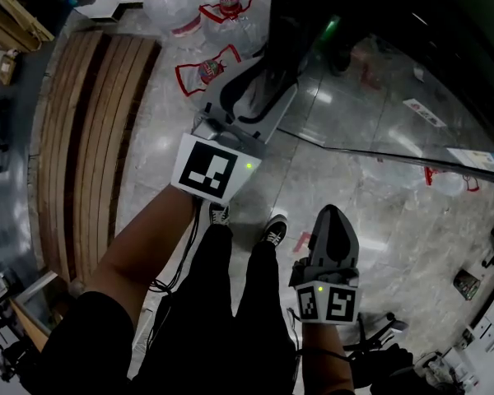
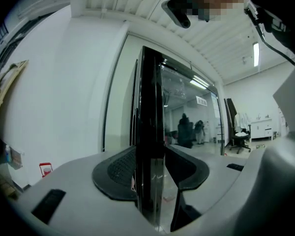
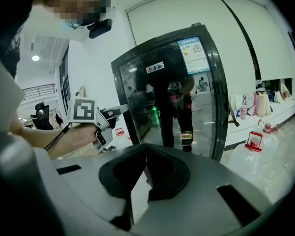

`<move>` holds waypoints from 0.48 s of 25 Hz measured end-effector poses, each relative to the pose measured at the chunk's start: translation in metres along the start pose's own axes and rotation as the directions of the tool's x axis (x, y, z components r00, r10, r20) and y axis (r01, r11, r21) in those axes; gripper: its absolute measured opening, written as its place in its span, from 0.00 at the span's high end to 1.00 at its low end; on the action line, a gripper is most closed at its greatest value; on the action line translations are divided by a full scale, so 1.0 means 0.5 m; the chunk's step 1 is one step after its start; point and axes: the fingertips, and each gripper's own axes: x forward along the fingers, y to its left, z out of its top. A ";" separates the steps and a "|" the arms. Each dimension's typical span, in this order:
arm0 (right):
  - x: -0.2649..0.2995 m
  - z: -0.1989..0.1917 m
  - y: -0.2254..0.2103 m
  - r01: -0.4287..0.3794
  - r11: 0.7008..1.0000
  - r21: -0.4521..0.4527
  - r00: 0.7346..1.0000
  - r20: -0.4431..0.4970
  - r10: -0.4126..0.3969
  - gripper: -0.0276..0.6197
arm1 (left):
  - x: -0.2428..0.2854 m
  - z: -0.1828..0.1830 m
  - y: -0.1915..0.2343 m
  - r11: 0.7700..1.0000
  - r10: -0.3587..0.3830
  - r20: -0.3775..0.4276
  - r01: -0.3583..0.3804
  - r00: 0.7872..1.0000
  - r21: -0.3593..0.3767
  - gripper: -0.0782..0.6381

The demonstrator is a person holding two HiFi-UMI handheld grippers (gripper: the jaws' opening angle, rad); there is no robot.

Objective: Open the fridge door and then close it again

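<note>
Gripping: left gripper [image 2: 150,166] has its pads pinched on the free edge of the fridge door [image 2: 150,92] — best leverage for my swing.
right gripper [image 3: 146,154]: jaws together, empty, hanging low — I judge it's kept clear of the door's path.
fridge door: upright glass panel ahead of me; how far open, I can't tell.

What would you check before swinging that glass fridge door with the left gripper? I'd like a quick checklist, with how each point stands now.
1. Left gripper grips the fridge door edge: ok, clamped from both sides.
2. Right gripper out of the way: ok, shut, empty, apart from the door.
3. Shoes clear of the door: ok.
4. Water bottles clear of the swing: cannot tell.
5. How far the door stands open: cannot tell.
</note>
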 end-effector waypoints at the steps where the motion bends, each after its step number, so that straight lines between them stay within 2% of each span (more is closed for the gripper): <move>1: -0.001 -0.002 0.000 -0.003 1.000 0.001 1.000 -0.002 0.003 0.93 | 0.000 0.000 0.001 1.000 -0.002 -0.002 0.002 1.000 -0.007 0.63; 12: -0.016 -0.021 -0.008 0.003 0.999 0.038 1.000 -0.015 -0.002 0.93 | 0.006 0.004 0.001 0.998 -0.056 0.008 0.056 0.998 0.015 0.63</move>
